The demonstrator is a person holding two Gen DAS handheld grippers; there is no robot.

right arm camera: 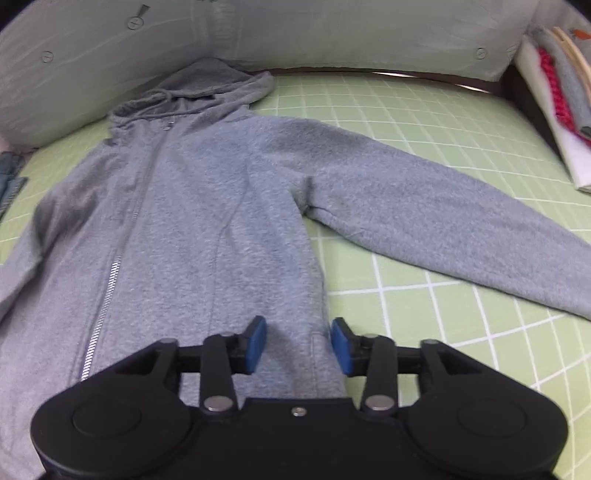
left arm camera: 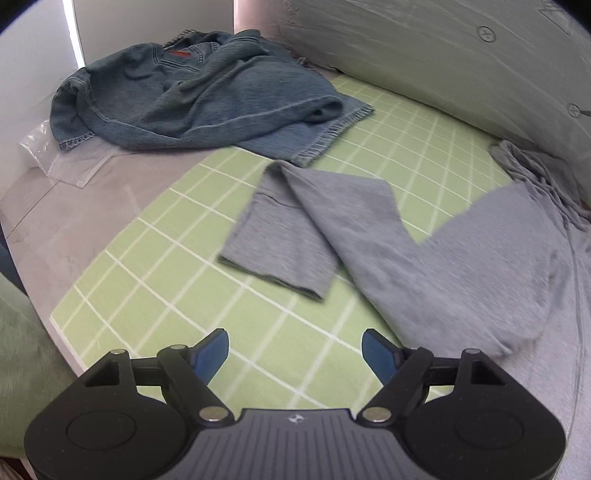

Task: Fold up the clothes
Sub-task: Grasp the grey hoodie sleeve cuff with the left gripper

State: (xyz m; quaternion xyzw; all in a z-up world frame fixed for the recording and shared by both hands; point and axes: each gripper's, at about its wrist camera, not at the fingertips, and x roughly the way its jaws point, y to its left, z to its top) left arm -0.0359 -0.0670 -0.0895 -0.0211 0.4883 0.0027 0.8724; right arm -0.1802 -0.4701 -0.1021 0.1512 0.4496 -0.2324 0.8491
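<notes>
A grey zip hoodie (right arm camera: 192, 206) lies front up on the green grid mat (right arm camera: 424, 110), hood towards the back and one sleeve (right arm camera: 443, 206) stretched out to the right. The left wrist view shows its other sleeve (left arm camera: 295, 236) bent back over itself on the mat (left arm camera: 147, 288). My left gripper (left arm camera: 295, 354) hovers open over bare mat, just short of that sleeve. Over the hoodie's lower right edge, my right gripper (right arm camera: 298, 345) stands partly open; the grey cloth lies below the gap and the blue pads do not press on it.
A crumpled blue denim garment (left arm camera: 207, 96) lies at the mat's far left, partly on a clear plastic bag (left arm camera: 62, 158). A grey padded wall (right arm camera: 295, 33) runs along the back. Stacked folded items (right arm camera: 554, 107) stand at the right. Green cloth (left arm camera: 18, 354) shows at the left edge.
</notes>
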